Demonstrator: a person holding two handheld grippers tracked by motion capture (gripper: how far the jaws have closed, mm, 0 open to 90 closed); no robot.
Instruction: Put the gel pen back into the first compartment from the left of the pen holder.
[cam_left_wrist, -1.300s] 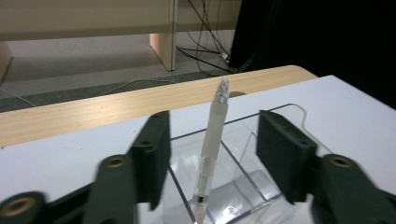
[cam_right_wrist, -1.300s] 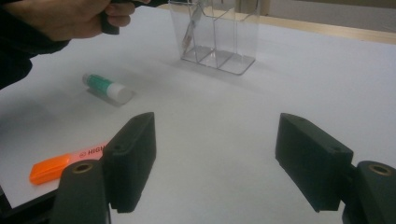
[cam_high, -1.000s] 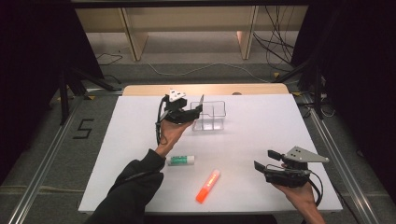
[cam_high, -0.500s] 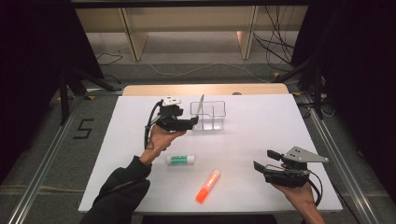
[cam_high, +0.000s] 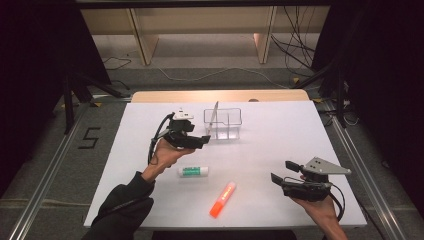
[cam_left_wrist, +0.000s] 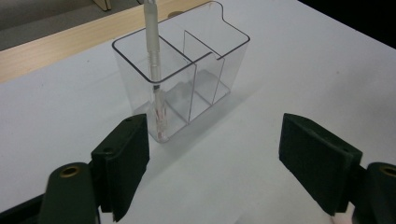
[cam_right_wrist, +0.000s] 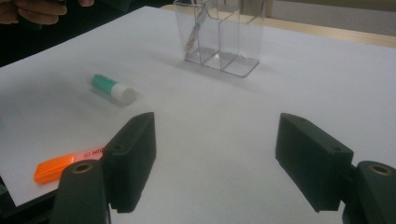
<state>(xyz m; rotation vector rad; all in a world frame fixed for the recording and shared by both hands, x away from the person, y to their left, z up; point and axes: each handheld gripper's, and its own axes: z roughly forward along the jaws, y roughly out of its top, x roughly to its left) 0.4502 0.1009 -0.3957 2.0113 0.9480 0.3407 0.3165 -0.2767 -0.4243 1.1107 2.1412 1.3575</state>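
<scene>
The pen's (cam_left_wrist: 154, 60) top is cut off in the left gripper view; it leans in the clear organizer's (cam_high: 223, 124) left compartment on the tabletop (cam_high: 280, 145). Left claw (cam_high: 202, 141), just opening wide, grips nothing beside it; right claw (cam_high: 282, 172) hangs released, empty.
</scene>
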